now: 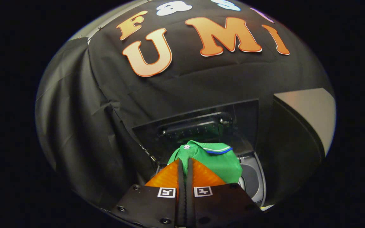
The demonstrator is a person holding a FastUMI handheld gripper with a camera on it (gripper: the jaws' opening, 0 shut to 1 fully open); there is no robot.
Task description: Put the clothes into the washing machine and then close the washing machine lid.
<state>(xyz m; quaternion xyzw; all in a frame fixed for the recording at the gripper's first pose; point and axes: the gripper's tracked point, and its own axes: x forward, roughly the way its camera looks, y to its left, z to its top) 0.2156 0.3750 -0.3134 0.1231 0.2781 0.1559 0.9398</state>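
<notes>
i see the black cloth wall (201,85) hanging across the back and down the 9 o'clock side, creased in long folds. below it sits the washing machine (254,180), whose pale rim and dark opening show at about 3 o'clock of my fingers. its lid (198,126) stands raised behind the opening, a dark glossy panel propped nearly upright against the cloth, with a handle-like bar across it.

the green garment (215,160) is bunched into a lump just ahead of the fingertips, over the machine's opening and in front of the lid. its striped collar edge runs from roughly 10 o'clock to 3 o'clock along the top of the lump, and a small white button sits at its 10 o'clock end — the bulk hangs toward 4 o'clock.

the gripper (185,163) has its fingers drawn together, a thin gap between them, clenched on a fold of the green garment — the cloth comes out right at the tips.
</notes>
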